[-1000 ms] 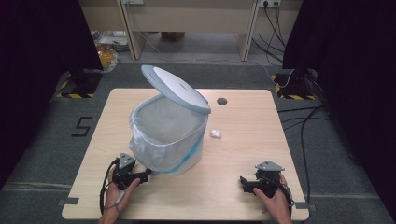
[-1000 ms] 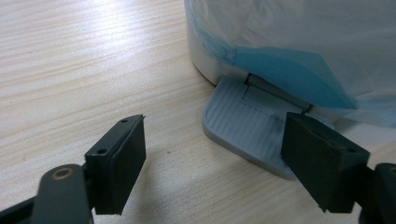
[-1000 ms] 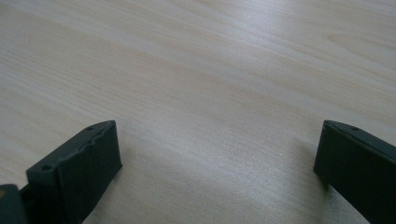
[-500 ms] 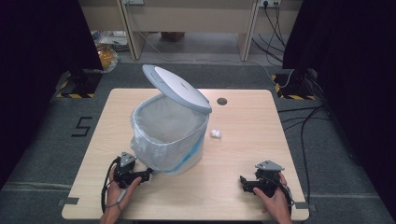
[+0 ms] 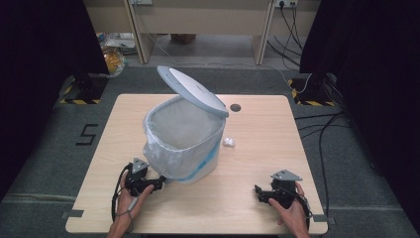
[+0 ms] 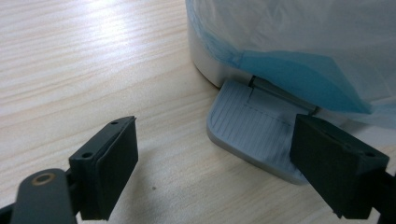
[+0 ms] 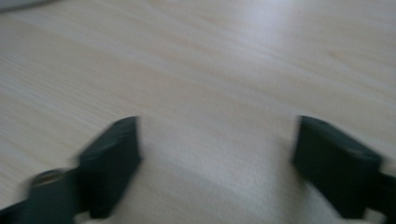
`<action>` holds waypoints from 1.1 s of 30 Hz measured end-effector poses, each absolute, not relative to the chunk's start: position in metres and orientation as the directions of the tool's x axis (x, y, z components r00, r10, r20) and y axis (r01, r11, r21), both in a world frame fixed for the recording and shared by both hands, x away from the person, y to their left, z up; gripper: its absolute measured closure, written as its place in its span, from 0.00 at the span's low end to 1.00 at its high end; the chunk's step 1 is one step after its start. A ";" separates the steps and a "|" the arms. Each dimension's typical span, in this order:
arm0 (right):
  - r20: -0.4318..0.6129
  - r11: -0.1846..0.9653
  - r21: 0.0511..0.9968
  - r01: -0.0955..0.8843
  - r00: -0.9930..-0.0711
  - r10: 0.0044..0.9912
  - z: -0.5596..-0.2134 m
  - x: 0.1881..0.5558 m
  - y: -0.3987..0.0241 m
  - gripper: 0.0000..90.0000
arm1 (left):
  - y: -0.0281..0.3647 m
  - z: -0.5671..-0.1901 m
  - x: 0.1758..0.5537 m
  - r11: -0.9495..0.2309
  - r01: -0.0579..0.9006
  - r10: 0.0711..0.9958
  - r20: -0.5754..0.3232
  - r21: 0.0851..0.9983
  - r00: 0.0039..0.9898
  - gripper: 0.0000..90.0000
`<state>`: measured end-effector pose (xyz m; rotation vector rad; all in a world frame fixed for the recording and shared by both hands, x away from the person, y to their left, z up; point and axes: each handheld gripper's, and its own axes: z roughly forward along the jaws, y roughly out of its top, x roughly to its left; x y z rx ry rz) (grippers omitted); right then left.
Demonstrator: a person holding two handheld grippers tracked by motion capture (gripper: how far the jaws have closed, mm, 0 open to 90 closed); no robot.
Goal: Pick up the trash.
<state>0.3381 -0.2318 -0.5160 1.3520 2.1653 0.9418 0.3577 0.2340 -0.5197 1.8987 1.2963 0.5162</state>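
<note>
Near the counter's (image 5: 257, 124) front-left edge, the left gripper's (image 6: 215, 158) wide jaws straddle the bin's (image 5: 181, 148) grey pedal (image 6: 252, 126). Front right, the right gripper's (image 5: 261, 192) empty jaws, just closing, stand apart over bare wood.

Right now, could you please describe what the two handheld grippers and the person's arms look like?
Both the left gripper and the right gripper are black, each topped by a grey three-cornered plate. Each has two blocky black jaws with flat pads; a brass-coloured ring shows at the left one's base. A black cable loops around the left hand. The forearms are bare, with no sleeves visible.
</note>
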 end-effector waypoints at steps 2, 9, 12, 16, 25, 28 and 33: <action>0.008 0.285 0.752 0.595 -0.440 0.898 -0.513 0.340 -0.231 0.16 | 0.234 -0.520 0.358 -0.199 0.601 0.909 -0.083 0.774 0.408 0.16; -0.024 0.278 0.804 0.526 -0.438 0.899 -0.494 0.355 -0.222 0.18 | 0.230 -0.520 0.361 -0.205 0.593 0.901 -0.087 0.778 0.426 0.16; -0.029 0.275 0.821 0.501 -0.445 0.895 -0.483 0.369 -0.214 0.22 | 0.228 -0.518 0.363 -0.229 0.592 0.897 -0.069 0.773 0.437 0.16; -0.041 0.290 0.833 0.471 -0.470 0.882 -0.473 0.384 -0.200 0.23 | 0.226 -0.520 0.362 -0.210 0.587 0.899 -0.083 0.782 0.431 0.16; 0.005 0.271 0.845 0.461 -0.514 0.858 -0.475 0.439 -0.163 0.35 | 0.229 -0.523 0.363 -0.186 0.589 0.894 -0.114 0.787 0.434 0.16; -0.002 0.287 0.833 0.472 -0.517 0.856 -0.478 0.446 -0.159 0.35 | 0.228 -0.523 0.362 -0.190 0.582 0.896 -0.103 0.790 0.432 0.16; 0.031 0.269 0.826 0.496 -0.517 0.856 -0.484 0.457 -0.147 0.38 | 0.228 -0.523 0.362 -0.189 0.586 0.896 -0.105 0.788 0.432 0.16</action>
